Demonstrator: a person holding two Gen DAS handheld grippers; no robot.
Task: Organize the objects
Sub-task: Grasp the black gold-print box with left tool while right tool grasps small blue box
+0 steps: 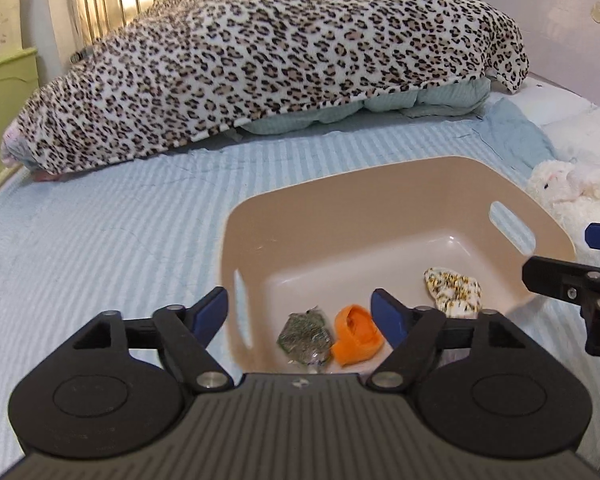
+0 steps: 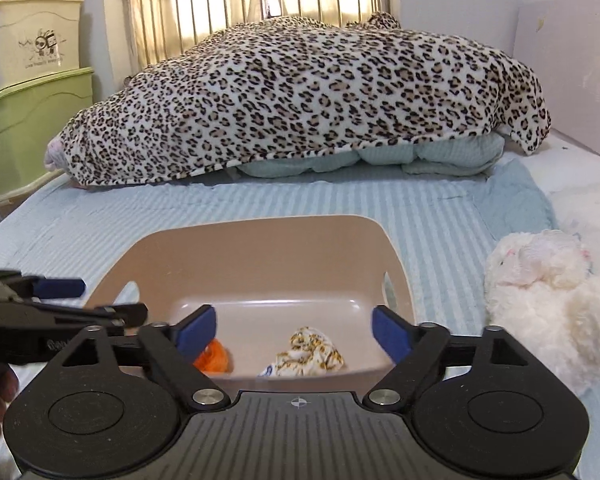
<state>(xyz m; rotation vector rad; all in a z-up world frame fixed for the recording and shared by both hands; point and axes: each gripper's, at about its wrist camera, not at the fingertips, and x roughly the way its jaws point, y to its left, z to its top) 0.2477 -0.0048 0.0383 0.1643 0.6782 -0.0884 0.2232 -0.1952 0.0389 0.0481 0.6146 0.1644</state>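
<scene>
**Hovering over a half-filled bin on the bed**

Hanging just above the near rim of the tan bin (image 1: 380, 184), the left tongs (image 1: 300, 314) are spread wide and hold nothing; the right tongs (image 2: 294, 330) beside them are likewise spread and empty. Both sit side by side at the bin's near edge, each visible at the margin of the other's camera, which suggests a pause between drops rather than a grasp in progress.

Inside the bin, three small things lie on the floor near the front wall: a crinkled green wrapper (image 1: 304, 336), an orange rolled cloth (image 1: 356, 334) touching it, and a yellow-patterned cloth bundle (image 2: 310, 354) apart to the right. Collected loosely rather than stacked, they look dropped in, so the bin appears to serve as the gathering place for the sorting.

To the right of the bin, outside it, a white plush toy (image 2: 548, 300) rests on the striped blue bedspread (image 1: 112, 232). It seems the likeliest item left to gather, and the right tongs are nearer to it.

Farther back, a leopard-print blanket (image 2: 308, 108) drapes over a heap of pale green bedding, with the metal headboard (image 2: 260, 4) behind.
</scene>
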